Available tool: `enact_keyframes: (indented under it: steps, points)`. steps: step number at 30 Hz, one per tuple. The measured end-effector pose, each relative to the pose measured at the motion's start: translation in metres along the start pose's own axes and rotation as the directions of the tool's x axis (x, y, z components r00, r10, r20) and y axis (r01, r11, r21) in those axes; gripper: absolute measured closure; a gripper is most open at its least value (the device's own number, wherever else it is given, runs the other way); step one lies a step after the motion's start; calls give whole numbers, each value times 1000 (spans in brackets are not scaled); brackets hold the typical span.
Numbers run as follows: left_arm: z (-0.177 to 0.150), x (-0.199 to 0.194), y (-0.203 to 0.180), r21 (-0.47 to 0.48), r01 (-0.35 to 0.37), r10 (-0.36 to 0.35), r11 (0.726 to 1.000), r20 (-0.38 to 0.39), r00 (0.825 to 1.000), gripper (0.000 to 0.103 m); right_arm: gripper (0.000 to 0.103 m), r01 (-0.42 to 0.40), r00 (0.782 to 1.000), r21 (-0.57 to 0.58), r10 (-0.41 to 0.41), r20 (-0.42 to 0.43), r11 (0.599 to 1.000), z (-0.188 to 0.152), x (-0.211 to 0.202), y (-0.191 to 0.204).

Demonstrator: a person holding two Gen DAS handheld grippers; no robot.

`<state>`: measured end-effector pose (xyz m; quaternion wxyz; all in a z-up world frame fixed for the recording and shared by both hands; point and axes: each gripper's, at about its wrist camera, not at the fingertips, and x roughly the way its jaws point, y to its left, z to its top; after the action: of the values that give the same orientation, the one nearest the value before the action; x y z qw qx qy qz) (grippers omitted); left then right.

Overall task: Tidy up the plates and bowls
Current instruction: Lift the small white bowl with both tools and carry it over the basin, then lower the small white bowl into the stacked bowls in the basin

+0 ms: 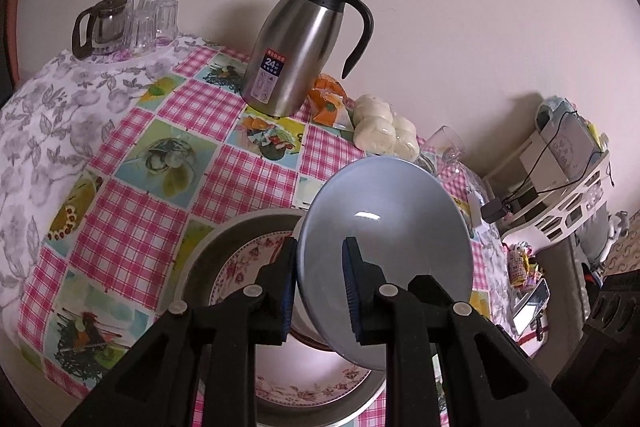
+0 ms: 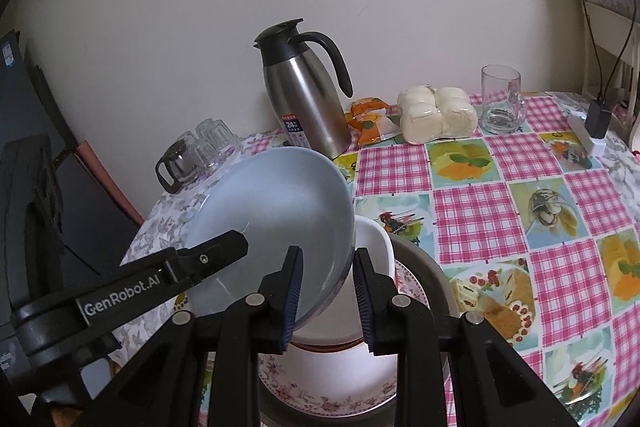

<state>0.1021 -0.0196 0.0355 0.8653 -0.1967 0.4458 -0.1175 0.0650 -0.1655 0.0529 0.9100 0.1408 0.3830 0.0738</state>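
both grippers' jaws clamp the blue plate (image 1: 384, 223) (tilted on edge).

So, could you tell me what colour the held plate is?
Plain pale blue plate; clearest in the left wrist view.

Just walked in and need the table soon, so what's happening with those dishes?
A person is sorting dishes with two handheld claws. The left claw and the right claw both pinch the rim of a pale blue plate, held tilted above a grey basin. In the basin lie a floral plate and a white bowl. The blue plate isn't set down yet.
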Motion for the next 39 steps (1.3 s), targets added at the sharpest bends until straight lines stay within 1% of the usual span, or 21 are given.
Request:
enact_keyframes:
  steps: [4,8,15,22,25,29,32,37,39]
  points:
    - [-1,8,1,-9,13,-13,1000,-25,1000,82,75,11,1000,10,-11,-11,1000,0,3,-4]
    - [-3,14,-2,-4,9,-9,1000,-46,999,82,75,37,999,16,-36,-28,999,-1,8,-8]
    - [-5,22,-4,0,5,-5,1000,-74,997,81,75,52,998,34,-50,-43,998,-1,12,-15]
    - [-7,25,-6,3,-7,8,1000,-83,996,81,75,57,997,39,-54,-62,998,-2,16,-18]
    - [-8,28,-4,-6,-9,9,1000,-96,995,80,73,68,994,39,-64,-84,997,-3,21,-18]
    - [-9,32,-3,-8,-10,9,1000,-105,994,79,73,83,992,41,-78,-102,996,-5,27,-20]
    - [-10,32,-3,-3,-15,15,1000,-105,994,79,73,76,992,46,-71,-102,996,-5,27,-22]
    - [-10,32,-3,-8,-15,14,1000,-111,994,79,73,90,991,39,-85,-104,995,-5,27,-19]
    - [-9,31,-2,-13,-12,10,1000,-114,993,76,73,91,991,40,-87,-106,995,-5,27,-19]
